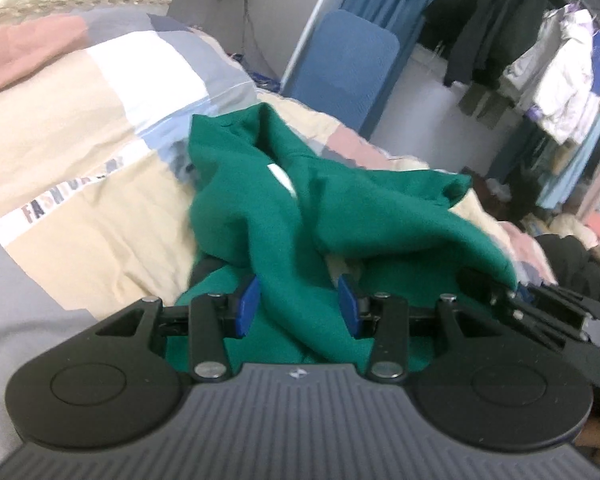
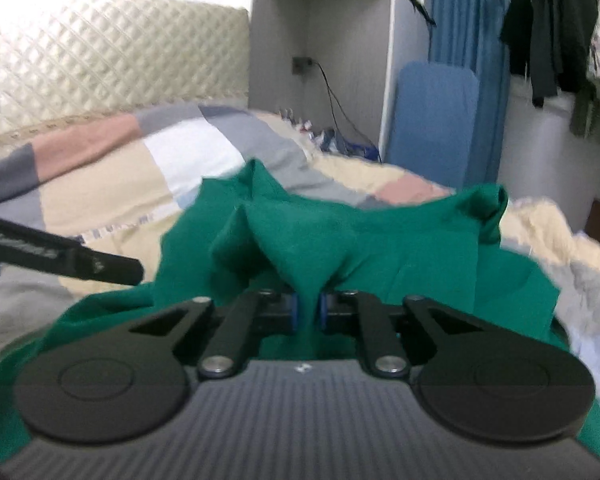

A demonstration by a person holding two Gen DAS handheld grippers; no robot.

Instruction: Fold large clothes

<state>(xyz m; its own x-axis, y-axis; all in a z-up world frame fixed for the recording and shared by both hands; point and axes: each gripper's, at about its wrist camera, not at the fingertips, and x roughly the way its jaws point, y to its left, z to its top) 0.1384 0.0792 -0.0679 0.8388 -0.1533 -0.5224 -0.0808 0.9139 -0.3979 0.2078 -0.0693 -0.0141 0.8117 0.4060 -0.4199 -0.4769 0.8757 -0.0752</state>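
A green garment (image 1: pixel 340 208) lies bunched on the patchwork quilt (image 1: pixel 80 140) of a bed. In the left wrist view my left gripper (image 1: pixel 298 306) is shut on a thick fold of it, and cloth fills the gap between the blue pads (image 1: pixel 247 306). A white label (image 1: pixel 282 178) shows on the garment further out. In the right wrist view my right gripper (image 2: pixel 309 312) is shut on a thin pinch of the green garment (image 2: pixel 380 240), which rises in a peak from the jaws. A black finger of the left gripper (image 2: pixel 80 256) shows at the left edge.
A quilted cream headboard (image 2: pixel 100 64) stands behind the quilt (image 2: pixel 100 184). A blue padded board (image 2: pixel 432 120) leans by a white cabinet (image 2: pixel 340 20), with a cable hanging from a wall socket. Hung clothes on a rack (image 1: pixel 540 60) and piled clothes (image 1: pixel 572 256) fill the right.
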